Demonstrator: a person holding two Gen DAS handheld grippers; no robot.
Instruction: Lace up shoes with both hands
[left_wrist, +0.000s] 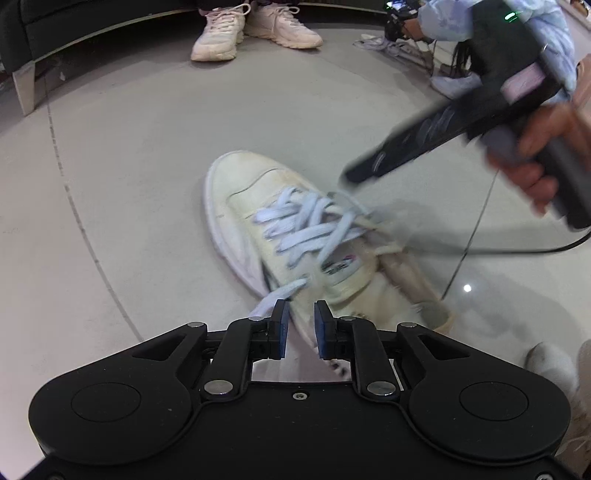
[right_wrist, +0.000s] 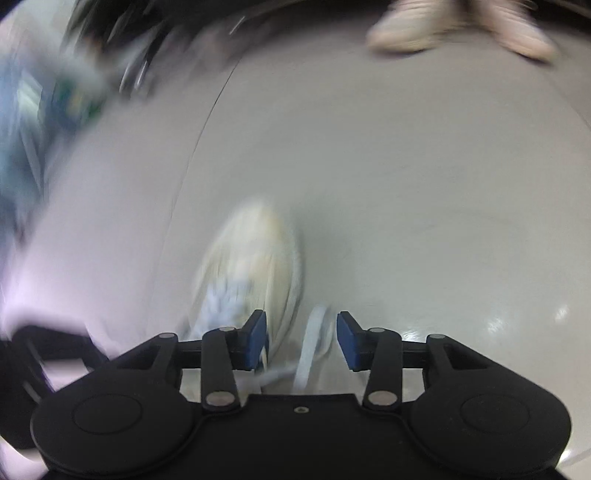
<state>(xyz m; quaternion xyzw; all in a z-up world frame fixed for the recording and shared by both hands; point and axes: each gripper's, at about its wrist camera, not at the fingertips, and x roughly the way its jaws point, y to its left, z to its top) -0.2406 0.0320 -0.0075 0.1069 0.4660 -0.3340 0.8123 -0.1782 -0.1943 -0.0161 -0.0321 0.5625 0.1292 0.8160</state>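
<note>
Nearest the left wrist camera, the left gripper (left_wrist: 298, 317) hangs just above the floor with its blue-padded jaws slightly parted and released; the free end of the flat pale-blue lace (left_wrist: 271, 301) lies against the outside of one pad, not between them. To take it well, the jaws want to shift sideways over that end and clench close to its tip, so the lace stays flat and does not twist. Just beyond lies the worn cream low-top sneaker (left_wrist: 258, 206) on the pale grey tiled floor (left_wrist: 129, 166), toe pointing away, its lacing loose and crossed over the tongue. Over the far side of the lacing the right gripper (left_wrist: 351, 177) comes in, held by the person's hand (left_wrist: 532, 162). In its own blurred view its jaws stand apart with a pale lace strand (right_wrist: 310, 347) between them, unpressed. It should close before either hand pulls.
</note>
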